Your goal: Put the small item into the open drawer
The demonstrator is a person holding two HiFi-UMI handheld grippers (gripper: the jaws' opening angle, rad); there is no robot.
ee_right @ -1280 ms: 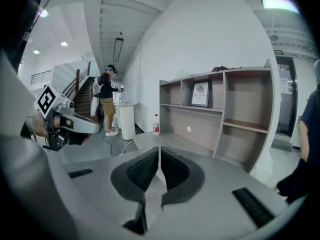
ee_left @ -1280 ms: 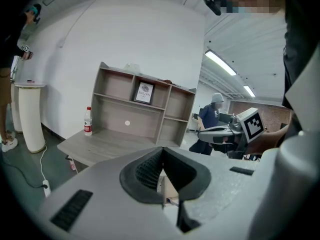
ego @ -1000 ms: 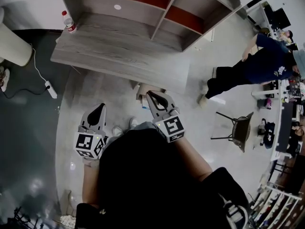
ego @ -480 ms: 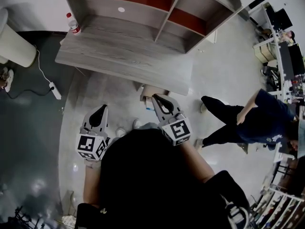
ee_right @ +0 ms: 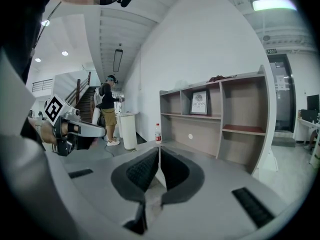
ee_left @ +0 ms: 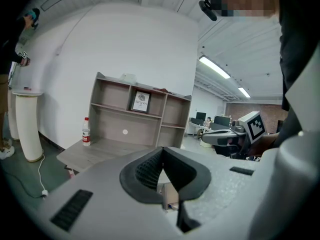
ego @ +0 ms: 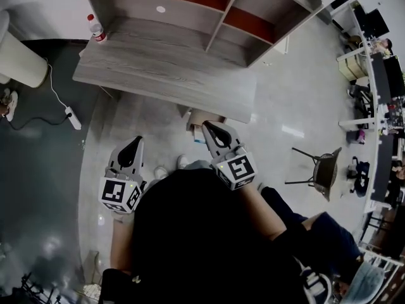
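Note:
A grey wooden desk with a shelf unit at its back stands ahead of me. A small white round item lies at the back of the desktop, under the shelves, and shows as a white dot in the left gripper view. A pale brown open drawer juts out below the desk's front edge. My left gripper is held low over the floor, short of the desk, shut and empty. My right gripper points at the drawer, just short of it, its jaws pressed together with nothing between them.
A water bottle stands on the desk's left end. To the left are a white cylinder and a power strip with its cable. A chair stands at the right and a person in dark blue is close behind my right side.
The person in dark blue has walked from the right side of the room to close behind my right side. Both grippers have stayed nearly still and shut.

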